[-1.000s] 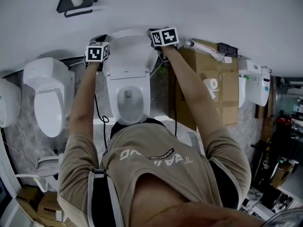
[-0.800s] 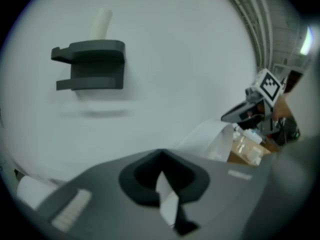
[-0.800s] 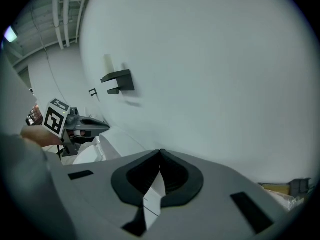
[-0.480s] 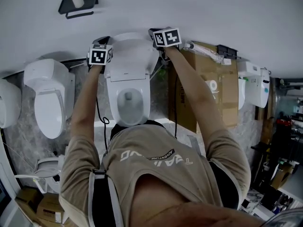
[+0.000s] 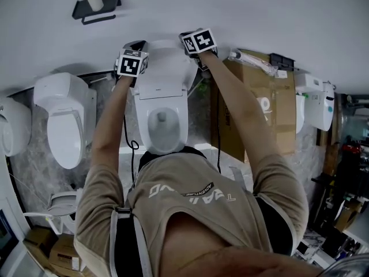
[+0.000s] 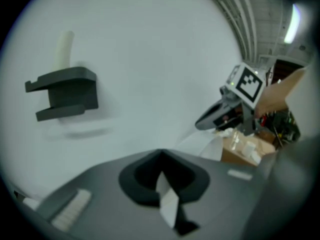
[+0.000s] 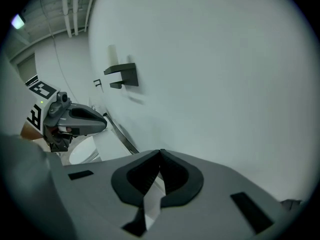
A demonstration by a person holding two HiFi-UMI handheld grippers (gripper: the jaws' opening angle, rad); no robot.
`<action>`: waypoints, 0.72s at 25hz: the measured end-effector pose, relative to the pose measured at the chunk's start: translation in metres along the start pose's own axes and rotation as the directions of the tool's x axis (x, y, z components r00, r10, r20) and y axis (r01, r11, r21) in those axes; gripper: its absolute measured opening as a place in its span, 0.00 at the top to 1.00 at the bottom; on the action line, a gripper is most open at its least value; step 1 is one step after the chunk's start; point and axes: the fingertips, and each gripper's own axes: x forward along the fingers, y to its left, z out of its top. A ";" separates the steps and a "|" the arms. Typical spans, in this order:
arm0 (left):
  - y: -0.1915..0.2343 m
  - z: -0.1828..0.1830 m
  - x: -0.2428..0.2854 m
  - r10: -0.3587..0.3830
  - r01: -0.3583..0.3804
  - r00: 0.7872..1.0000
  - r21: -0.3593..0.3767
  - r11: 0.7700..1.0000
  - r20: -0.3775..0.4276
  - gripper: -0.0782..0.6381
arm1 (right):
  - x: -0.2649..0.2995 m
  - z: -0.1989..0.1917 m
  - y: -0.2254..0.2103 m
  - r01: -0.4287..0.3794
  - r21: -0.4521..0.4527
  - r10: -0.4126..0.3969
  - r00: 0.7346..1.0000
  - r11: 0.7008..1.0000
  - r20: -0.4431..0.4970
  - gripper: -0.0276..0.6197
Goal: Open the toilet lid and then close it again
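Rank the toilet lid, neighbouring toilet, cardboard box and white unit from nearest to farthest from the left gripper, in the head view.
1. toilet lid, right at the left gripper.
2. neighbouring toilet, on the left.
3. cardboard box, on the right.
4. white unit, far right.

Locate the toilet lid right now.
Head view, top centre: the toilet lid stands raised against the wall, above the open bowl. Its upper side edges are pinched between the left gripper and the right gripper.
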 end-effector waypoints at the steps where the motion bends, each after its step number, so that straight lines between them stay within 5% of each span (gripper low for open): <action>1: 0.000 0.000 0.001 -0.002 0.002 1.000 -0.008 1.000 -0.001 0.88 | 0.002 0.001 0.000 -0.005 0.001 0.005 1.000 1.000 -0.006 0.94; 18: -0.012 -0.008 -0.015 -0.034 0.035 0.999 -0.037 0.999 0.014 0.88 | -0.017 -0.007 0.023 -0.064 0.047 0.062 0.998 0.997 0.024 0.94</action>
